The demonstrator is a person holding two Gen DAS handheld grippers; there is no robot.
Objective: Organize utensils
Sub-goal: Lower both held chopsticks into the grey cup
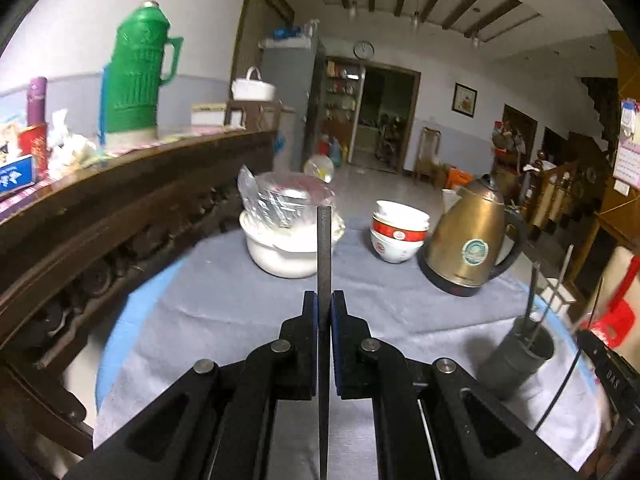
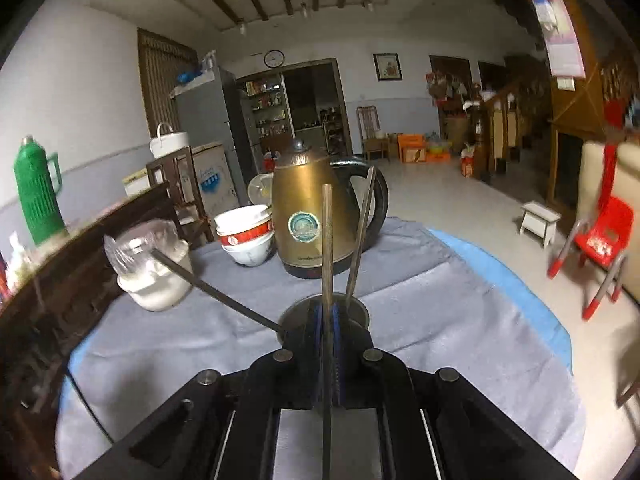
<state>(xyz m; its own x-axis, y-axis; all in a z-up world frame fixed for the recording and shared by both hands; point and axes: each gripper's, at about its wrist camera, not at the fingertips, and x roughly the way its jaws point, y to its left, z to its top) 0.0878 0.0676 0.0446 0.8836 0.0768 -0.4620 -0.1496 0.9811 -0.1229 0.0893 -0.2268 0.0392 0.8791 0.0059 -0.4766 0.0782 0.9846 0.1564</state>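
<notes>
My left gripper is shut on a dark chopstick that stands straight up between its pads, above the grey tablecloth. A dark cylindrical utensil holder stands to the right of it with two sticks in it. My right gripper is shut on another chopstick, held upright just in front of the holder. One stick leans right out of the holder, and another slants left from its rim. Part of the right gripper's body shows at the frame edge.
Behind the holder stand a brass kettle, stacked red-and-white bowls and a white pot with a plastic bag. A wooden sideboard with a green thermos flanks the table's left. A red chair and a white stool stand on the floor to the right.
</notes>
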